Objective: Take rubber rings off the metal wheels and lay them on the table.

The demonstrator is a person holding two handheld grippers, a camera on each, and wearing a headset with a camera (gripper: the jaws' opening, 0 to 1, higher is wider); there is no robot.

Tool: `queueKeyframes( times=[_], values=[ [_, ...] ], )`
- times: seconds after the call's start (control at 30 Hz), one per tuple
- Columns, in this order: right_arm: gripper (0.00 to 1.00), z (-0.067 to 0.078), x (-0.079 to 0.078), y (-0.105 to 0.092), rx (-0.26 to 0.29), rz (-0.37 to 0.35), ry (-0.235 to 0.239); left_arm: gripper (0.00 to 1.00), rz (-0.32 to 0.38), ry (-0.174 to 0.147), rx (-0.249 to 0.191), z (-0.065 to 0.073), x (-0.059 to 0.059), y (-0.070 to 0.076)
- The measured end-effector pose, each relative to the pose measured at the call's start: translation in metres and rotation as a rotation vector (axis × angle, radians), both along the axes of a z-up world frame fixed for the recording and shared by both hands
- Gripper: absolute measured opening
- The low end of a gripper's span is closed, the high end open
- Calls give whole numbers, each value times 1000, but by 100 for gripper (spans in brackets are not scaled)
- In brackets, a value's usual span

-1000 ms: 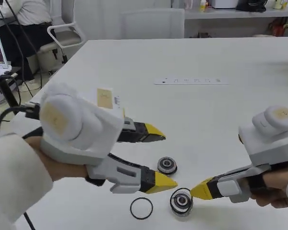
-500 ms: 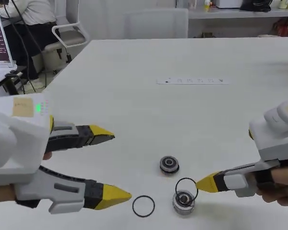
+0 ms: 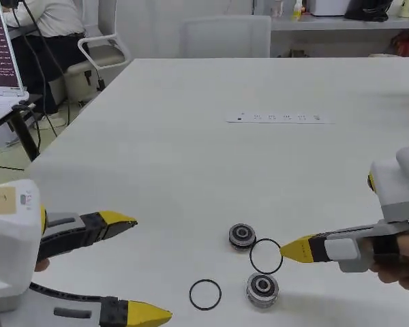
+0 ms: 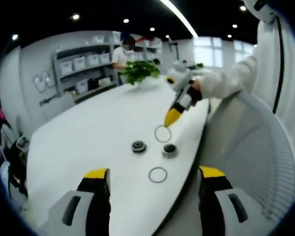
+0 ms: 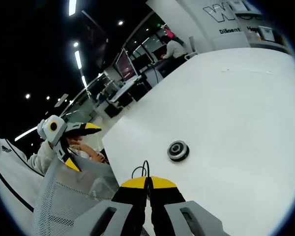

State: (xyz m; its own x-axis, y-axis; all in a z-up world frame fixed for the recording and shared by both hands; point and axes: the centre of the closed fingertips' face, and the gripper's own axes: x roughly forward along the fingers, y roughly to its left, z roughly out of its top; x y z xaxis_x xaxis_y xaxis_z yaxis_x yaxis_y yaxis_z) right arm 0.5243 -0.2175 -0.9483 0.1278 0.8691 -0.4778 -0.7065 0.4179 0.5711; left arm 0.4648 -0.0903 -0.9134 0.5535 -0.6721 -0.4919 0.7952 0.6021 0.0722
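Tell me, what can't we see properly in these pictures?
1. Right gripper view: the rubber ring is mostly hidden behind the shut tips of the right gripper.
2. Head view: the left gripper is cut off by the bottom-left edge.
3. Head view: print on the white strip is too small to read.
4. Head view: whether the far wheel wears a ring is too small to tell.

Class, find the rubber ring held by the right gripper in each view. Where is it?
Head view: rubber ring lower centre-right, at the right gripper's tip.
Left gripper view: centre, under that gripper's yellow tip.
Right gripper view: bottom centre, pinched between the fingers.
Shared landmark: the far metal wheel.
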Motion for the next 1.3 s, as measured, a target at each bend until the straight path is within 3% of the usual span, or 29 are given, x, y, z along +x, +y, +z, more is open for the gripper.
queueKeyframes(
  times=[0.2,0.3,0.43,0.67,0.83,0.87,0.97,1.13,1.3],
  values=[
    [0,6,-1,5,20,2,-6,75,16,31,-17,-7,-4,-1],
    [0,8,-3,8,32,23,-29,75,28,32,-17,-7,-2,0],
    [0,11,-6,13,43,41,-44,78,32,59,-19,-12,-3,0],
    [0,9,-9,23,37,60,-50,78,16,75,-14,-17,-5,-4],
    [0,3,-13,38,24,80,-21,78,30,75,-26,-16,-3,-2],
    [0,-1,-18,40,13,62,46,78,29,79,-26,-17,-2,-2],
    [0,-7,-25,51,-5,115,-1,79,25,91,-17,-20,-3,-2],
    [0,-21,-33,61,-38,157,0,80,22,95,-23,-21,-2,-3],
    [0,-33,-30,61,-58,157,25,80,16,100,-34,-21,-3,-5]
  ],
)
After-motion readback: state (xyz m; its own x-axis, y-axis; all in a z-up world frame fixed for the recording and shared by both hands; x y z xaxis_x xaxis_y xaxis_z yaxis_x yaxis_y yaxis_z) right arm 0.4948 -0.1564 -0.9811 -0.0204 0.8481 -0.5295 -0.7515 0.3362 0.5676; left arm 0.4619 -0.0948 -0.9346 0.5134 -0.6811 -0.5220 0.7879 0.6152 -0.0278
